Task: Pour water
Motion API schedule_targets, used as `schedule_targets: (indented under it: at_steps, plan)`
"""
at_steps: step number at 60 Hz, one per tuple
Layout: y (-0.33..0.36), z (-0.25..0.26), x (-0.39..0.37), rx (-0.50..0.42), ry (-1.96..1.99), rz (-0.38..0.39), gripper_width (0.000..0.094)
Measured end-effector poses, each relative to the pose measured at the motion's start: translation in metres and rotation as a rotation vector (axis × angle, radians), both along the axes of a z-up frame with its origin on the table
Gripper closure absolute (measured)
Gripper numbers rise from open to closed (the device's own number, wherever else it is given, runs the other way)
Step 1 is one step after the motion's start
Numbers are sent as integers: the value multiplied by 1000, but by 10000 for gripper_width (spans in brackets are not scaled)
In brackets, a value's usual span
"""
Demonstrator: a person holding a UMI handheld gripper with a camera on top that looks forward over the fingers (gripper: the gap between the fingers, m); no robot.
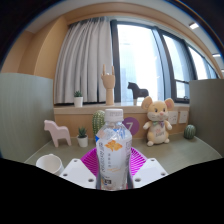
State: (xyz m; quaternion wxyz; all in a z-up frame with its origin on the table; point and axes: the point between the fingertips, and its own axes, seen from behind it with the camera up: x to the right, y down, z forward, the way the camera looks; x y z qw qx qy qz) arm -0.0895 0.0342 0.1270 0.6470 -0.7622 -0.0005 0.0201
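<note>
Between the fingers stands a water bottle [114,152] — both pads [92,160] press its sides, so the gripper [113,172] grips it. Bottle base cut off below. White cup [49,163] partly hidden at left; stuffed mouse [157,119] beyond — label unreadable.

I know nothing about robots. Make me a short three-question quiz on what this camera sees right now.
1. True or false: the water bottle stands between the fingers of the gripper.
2. Which toy sits beyond the bottle, before the window? A) stuffed mouse B) toy train C) rubber duck
3. Fill in: the small horse figure beside the potted plant is coloured ____.

Key: 1 true. 2 A, the stuffed mouse. 3 white.
</note>
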Motion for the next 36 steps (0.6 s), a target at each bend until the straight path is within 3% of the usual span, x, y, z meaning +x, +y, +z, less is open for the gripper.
schedule_targets:
  at_steps: [9, 20, 25, 33, 36]
  plan:
    - [-5, -14, -3, 15, -37, 8, 558]
    - [-7, -11, 1, 17, -11, -16, 468]
    - [-9, -17, 0, -9, -9, -16, 383]
    - [-24, -29, 7, -52, 0, -41, 148]
    - [-34, -33, 6, -65, 7, -55, 114]
